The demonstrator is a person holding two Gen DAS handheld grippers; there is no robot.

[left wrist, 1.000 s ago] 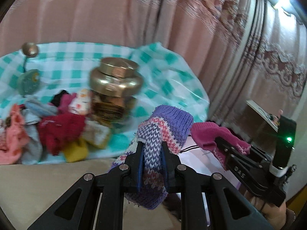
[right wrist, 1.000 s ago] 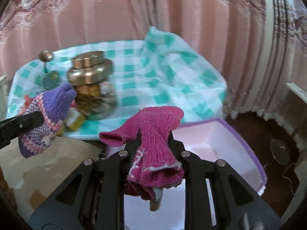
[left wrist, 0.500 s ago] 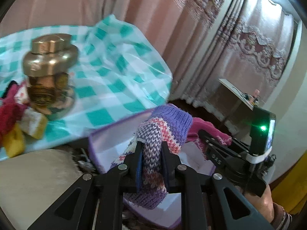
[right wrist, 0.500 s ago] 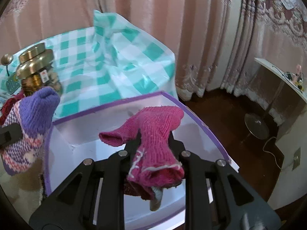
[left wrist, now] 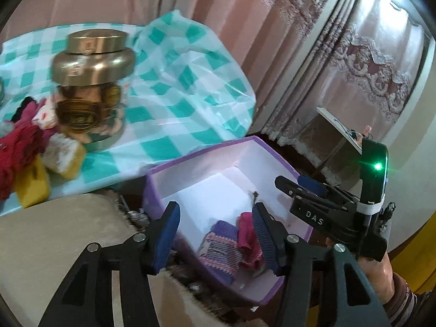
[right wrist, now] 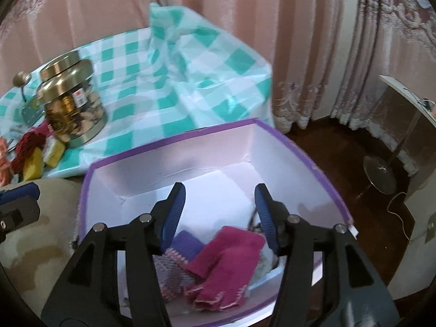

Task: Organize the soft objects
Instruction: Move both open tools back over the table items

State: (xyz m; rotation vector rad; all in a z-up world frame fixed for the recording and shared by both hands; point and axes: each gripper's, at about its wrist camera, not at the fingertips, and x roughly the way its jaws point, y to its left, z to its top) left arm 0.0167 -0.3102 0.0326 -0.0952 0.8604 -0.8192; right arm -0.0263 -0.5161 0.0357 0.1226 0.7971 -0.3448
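Both the left gripper (left wrist: pixel 216 219) and right gripper (right wrist: pixel 220 204) hang released, jaws spread, over the purple-rimmed box (right wrist: pixel 174 139). Inside at its near end, a purple patterned mitten (right wrist: pixel 174 267) lies touching a pink mitten (right wrist: pixel 229 259). Farther left, a gold-lidded jar (right wrist: pixel 70 106) stands on the checked cloth (right wrist: pixel 190 62).

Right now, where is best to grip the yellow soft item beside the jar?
Probably grip the yellow soft item at its raised upper end, coming from above. The red knit presses on one side and the jar stands close behind, so a side approach looks crowded.
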